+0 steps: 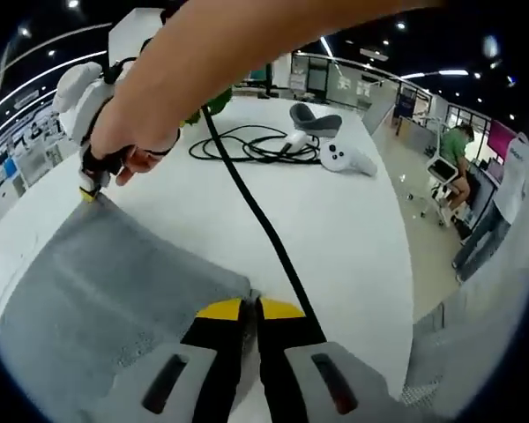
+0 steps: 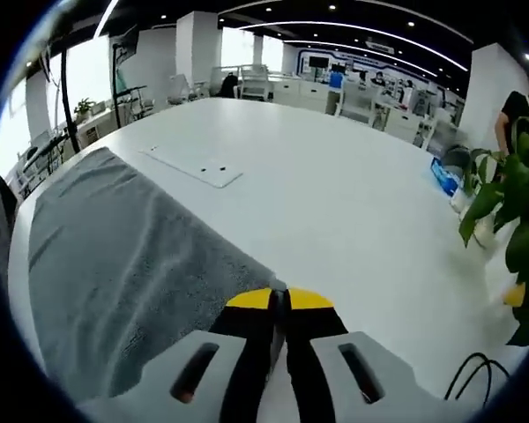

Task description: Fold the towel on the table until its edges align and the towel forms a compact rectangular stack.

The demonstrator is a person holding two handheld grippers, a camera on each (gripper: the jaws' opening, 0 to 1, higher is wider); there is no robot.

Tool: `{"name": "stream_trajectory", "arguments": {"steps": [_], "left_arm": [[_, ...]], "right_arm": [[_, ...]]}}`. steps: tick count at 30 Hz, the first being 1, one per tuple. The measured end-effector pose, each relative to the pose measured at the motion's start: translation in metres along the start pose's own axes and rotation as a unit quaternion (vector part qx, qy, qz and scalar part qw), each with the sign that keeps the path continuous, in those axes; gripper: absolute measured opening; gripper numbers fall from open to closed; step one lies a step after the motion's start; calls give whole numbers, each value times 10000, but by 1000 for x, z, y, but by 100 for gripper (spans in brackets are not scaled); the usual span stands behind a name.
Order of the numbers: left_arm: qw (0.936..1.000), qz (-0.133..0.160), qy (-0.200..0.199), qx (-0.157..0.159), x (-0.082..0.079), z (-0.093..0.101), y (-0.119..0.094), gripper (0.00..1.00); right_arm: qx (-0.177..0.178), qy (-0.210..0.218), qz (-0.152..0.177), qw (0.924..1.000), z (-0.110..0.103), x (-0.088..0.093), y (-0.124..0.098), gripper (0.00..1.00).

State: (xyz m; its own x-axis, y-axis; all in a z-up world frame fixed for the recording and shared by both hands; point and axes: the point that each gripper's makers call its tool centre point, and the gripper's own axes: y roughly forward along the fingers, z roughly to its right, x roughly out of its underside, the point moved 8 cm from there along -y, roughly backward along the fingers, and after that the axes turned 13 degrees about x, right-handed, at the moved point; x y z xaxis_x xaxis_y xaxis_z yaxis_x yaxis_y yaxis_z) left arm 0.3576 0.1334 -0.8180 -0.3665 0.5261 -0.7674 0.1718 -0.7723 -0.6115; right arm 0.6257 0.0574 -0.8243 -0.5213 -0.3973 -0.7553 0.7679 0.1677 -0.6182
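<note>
With both jaws pinched shut on towel corners, your left hand-held gripper (image 1: 250,310) and right hand-held gripper (image 2: 279,300) each hold one end of the same edge; the grey towel (image 2: 123,264) lies flat on the white table (image 2: 353,211), its long axis running away from you toward the far edge.

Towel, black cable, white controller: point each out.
towel (image 1: 115,282), left gripper view, flat middle of the grey cloth.
black cable (image 1: 256,211), left gripper view, straight run across the table.
white controller (image 1: 339,157), left gripper view, its body.
</note>
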Motion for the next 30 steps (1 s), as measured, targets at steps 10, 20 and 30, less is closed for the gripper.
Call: {"name": "stream_trajectory", "arguments": {"steps": [10,20,30], "left_arm": [[9985,496,-100,-185,-16,0,-56,5],[9898,1311,-417,-382,-41,2,-111,5],[9838,1762,-262,-219,-70,19,-126,5]], "right_arm": [[81,-117,-10,9999,-2,-23,-23,2],[164,-105,171,9997,0,-54,-51,2],[278,-186,257,9991,14,-70,-74,2]]}}
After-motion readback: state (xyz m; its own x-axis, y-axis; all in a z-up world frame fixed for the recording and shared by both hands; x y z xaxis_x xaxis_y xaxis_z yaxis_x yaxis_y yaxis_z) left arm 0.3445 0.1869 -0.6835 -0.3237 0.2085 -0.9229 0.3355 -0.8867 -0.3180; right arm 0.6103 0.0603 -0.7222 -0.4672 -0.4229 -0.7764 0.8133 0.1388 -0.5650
